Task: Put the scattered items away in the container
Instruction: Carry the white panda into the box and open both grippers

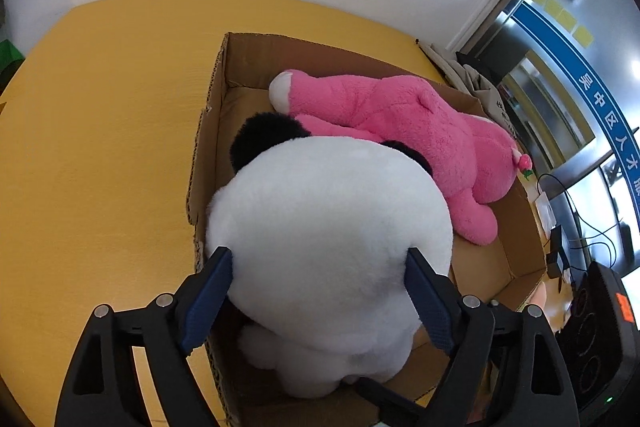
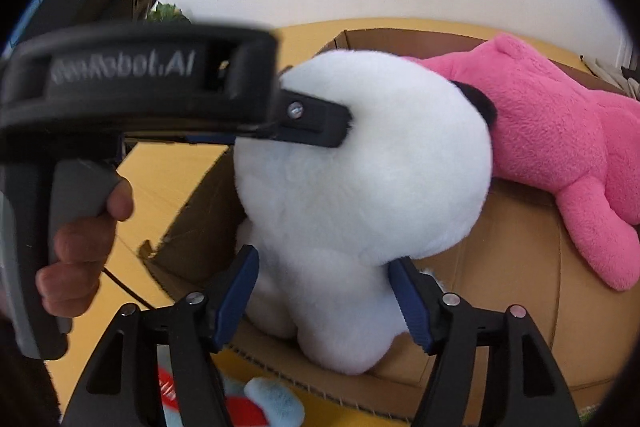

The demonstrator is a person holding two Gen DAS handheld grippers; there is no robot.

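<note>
White plush, the panda toy [image 1: 328, 227] sat inside the cardboard box [image 1: 208, 131] beside the pink bear [image 1: 420, 131]. Your left gripper [image 1: 320, 291] and right gripper [image 2: 324, 299] pressed it, fingers apart. Pulling out carelessly could snag its fur and tip it.

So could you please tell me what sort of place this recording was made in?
Probably an office or lab: a yellow table against a plain white wall, a blue sign with sticky notes on a glass partition, and cables and electronics alongside.
</note>
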